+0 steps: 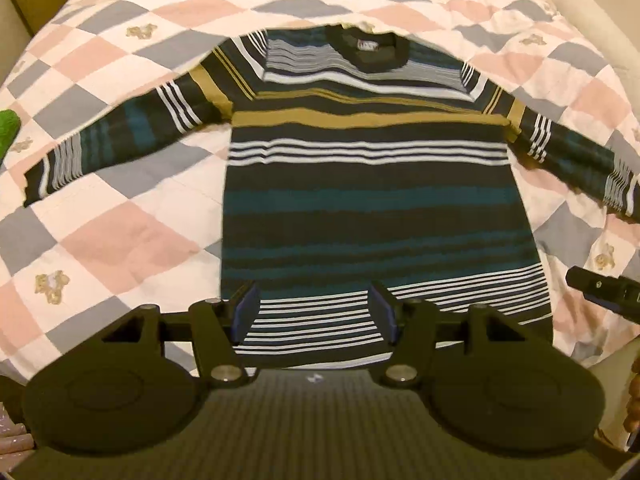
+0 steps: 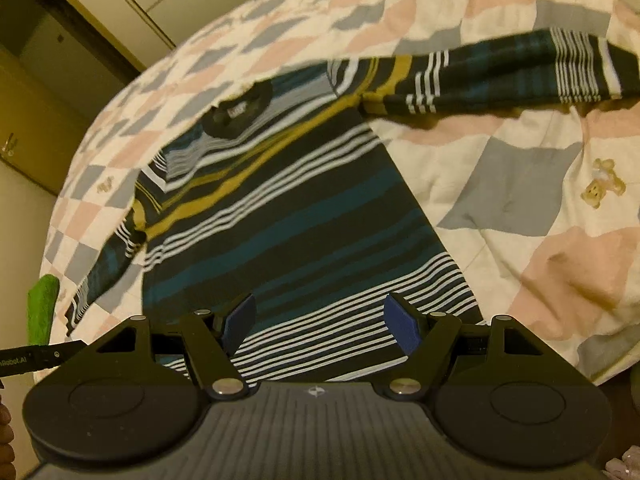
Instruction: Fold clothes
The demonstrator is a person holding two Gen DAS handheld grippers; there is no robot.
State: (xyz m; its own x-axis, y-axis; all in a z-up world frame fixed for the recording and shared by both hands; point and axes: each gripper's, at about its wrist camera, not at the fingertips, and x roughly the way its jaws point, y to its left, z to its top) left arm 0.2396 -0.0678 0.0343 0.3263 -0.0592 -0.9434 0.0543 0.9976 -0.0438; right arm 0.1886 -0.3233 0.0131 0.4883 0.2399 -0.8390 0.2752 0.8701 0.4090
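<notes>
A long-sleeved sweater (image 1: pixel 372 200) with dark, teal, mustard and white stripes lies flat on a bed, face up, collar far, both sleeves spread out to the sides. It also shows in the right wrist view (image 2: pixel 304 224). My left gripper (image 1: pixel 314 308) is open and empty, hovering over the hem near the middle. My right gripper (image 2: pixel 320 320) is open and empty, over the hem toward its right side. The right gripper's tip shows at the right edge of the left wrist view (image 1: pixel 604 284). The left gripper's tip shows at the left edge of the right wrist view (image 2: pixel 40 354).
The bed is covered by a quilt (image 1: pixel 120 220) of pink, grey and white squares with small bear prints. A green object (image 1: pixel 8 128) lies at the bed's left edge. Cupboard doors (image 2: pixel 60 40) stand beyond the bed.
</notes>
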